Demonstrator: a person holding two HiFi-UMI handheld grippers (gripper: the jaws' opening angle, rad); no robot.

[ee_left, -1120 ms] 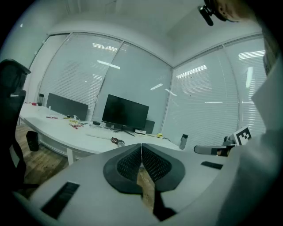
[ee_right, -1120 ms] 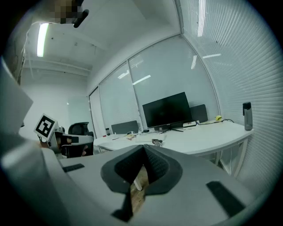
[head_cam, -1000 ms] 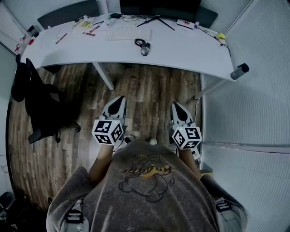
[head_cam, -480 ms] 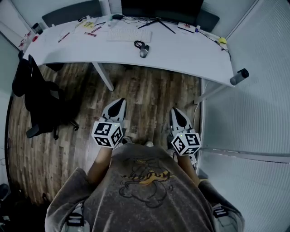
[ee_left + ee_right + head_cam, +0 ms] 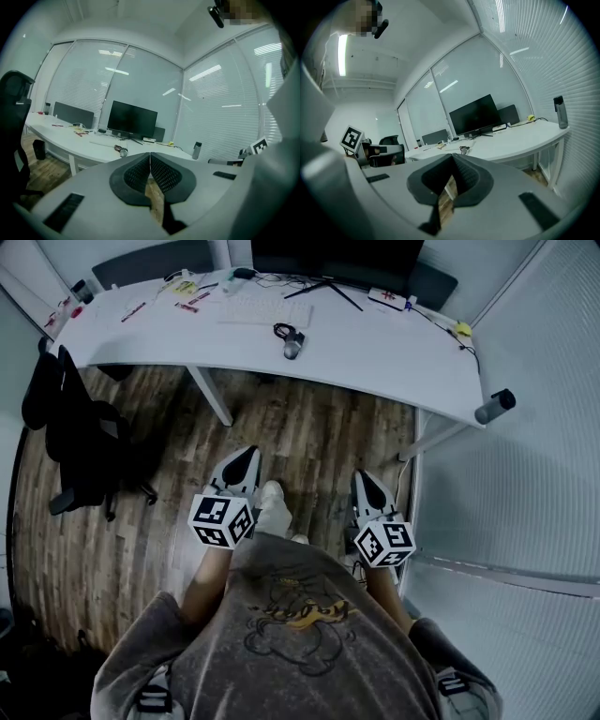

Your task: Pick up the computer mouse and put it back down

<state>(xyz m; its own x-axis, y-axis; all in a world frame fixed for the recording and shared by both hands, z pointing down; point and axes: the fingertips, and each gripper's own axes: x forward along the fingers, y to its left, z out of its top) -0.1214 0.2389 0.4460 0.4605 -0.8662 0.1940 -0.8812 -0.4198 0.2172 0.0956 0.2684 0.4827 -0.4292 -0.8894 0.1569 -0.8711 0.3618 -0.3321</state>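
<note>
You hold both grippers low before your body, above the wooden floor [image 5: 309, 427]. Your left gripper [image 5: 246, 454] has its jaws pressed together, with nothing between them. Your right gripper [image 5: 362, 476] has its jaws meeting at the tips, likewise empty. Both point toward the white desk [image 5: 394, 352] and are well apart from it. The computer mouse [image 5: 292, 349] rests on that desk, near the keyboard [image 5: 265, 310], with its cable bunched beside it. The monitor [image 5: 337, 254] stands behind.

No readable text anywhere; shirt print [image 5: 298, 613] too blurred to read.
</note>
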